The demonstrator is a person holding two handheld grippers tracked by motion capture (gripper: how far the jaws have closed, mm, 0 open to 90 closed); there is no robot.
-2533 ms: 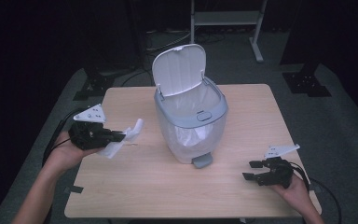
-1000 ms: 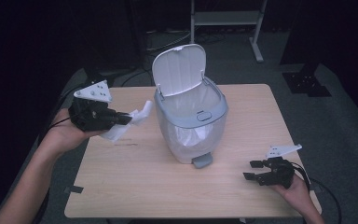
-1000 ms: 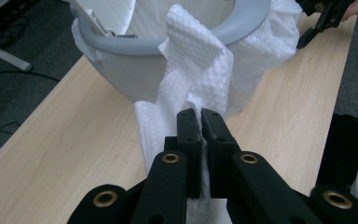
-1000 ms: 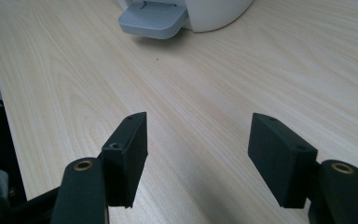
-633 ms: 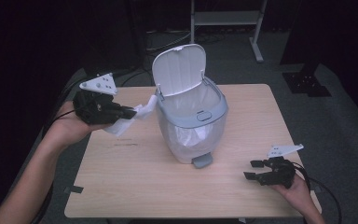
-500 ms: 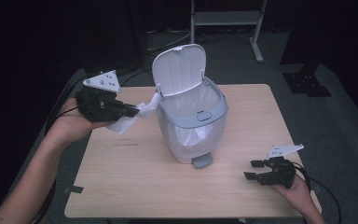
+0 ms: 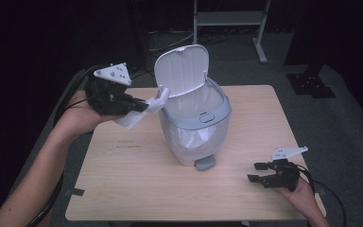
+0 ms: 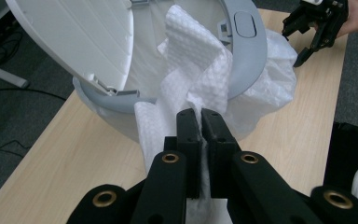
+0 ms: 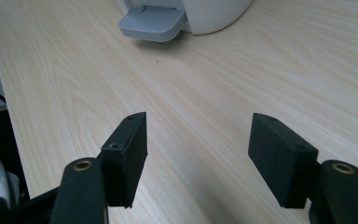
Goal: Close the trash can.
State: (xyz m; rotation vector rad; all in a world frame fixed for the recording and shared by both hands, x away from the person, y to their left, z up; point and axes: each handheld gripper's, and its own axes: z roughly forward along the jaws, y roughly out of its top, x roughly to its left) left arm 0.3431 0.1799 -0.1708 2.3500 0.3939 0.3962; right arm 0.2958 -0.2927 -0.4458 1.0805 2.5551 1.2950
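A wooden tabletop (image 7: 137, 189) carries a grey-rimmed pedal bin (image 7: 196, 127), its white lid (image 7: 182, 71) raised and a plastic liner (image 8: 275, 70) inside. The left gripper (image 7: 139, 105) is held beside the bin's rim, jaws clamped tight on a white paper towel (image 8: 196, 79) that drapes against the rim. The right gripper (image 7: 260, 172) rests low near the tabletop's front right corner, jaws spread wide and empty, facing the foot pedal (image 9: 151, 23)

Probably a lab: dark room, metal stand (image 7: 229, 19), floor cables (image 7: 168, 40)
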